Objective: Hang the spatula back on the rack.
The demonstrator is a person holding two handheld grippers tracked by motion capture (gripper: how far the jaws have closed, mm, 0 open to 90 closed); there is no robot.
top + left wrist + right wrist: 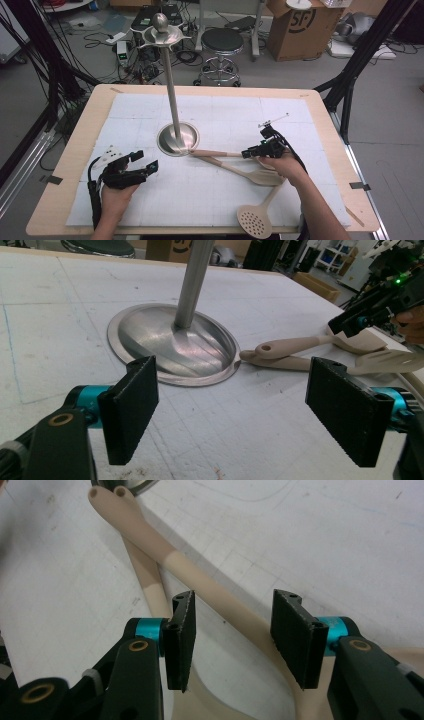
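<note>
Nearest you, your left gripper (235, 415) idles wide open and empty; beyond stands the steel hanging stand (176, 137), hooks bare. Your right gripper (235, 635), half open, straddles the upper wooden spoon (200, 580) ungripped on the mat; crossed spoon and slotted spatula (255, 217) still await hanging.

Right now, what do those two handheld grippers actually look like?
Both the left gripper and right gripper are black, each with two flat ribbed jaw pads on turquoise collars and brass-ringed pivots. A black cable trails from each; the left carries a pale three-cornered plate.
</note>
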